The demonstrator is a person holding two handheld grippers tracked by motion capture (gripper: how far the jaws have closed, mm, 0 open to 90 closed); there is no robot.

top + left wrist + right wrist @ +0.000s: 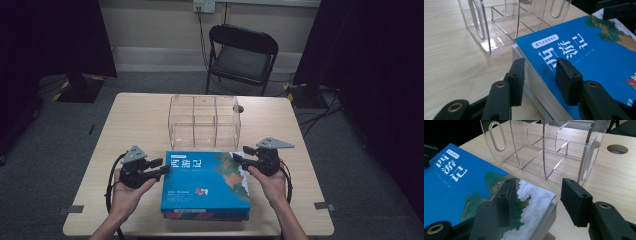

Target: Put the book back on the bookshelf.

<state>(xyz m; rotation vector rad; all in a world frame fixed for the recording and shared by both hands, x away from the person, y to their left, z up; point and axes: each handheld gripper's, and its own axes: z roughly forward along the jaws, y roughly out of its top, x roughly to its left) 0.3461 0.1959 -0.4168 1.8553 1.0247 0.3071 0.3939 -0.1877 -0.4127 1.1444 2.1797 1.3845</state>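
A thick blue book (205, 182) lies flat on the near middle of the table (140, 115), its cover up, white title characters on blue and a painted landscape running along its right side. It reaches almost to the near edge of the tabletop.

The left gripper (540, 75) straddles the book's left far corner: one jaw stands off the edge over the wood, the other above the cover, with a clear gap on both sides, so the jaws are partly open and grip nothing. The right gripper (537, 200) sits likewise at the right far corner, its jaws parted around the pale edge of the cover, pressing on nothing. In the high view a hand holds each gripper at either side of the book.

Just beyond the book stands a clear plastic organiser (204, 121) with several compartments and slotted handles in its end walls. The tabletop is light wood grain, with a round cable hole (617, 149) near the organiser. Behind the table a black folding chair (241, 57) stands on grey carpet, before a pale wall with an outlet (204, 5); dark curtains hang at both sides.
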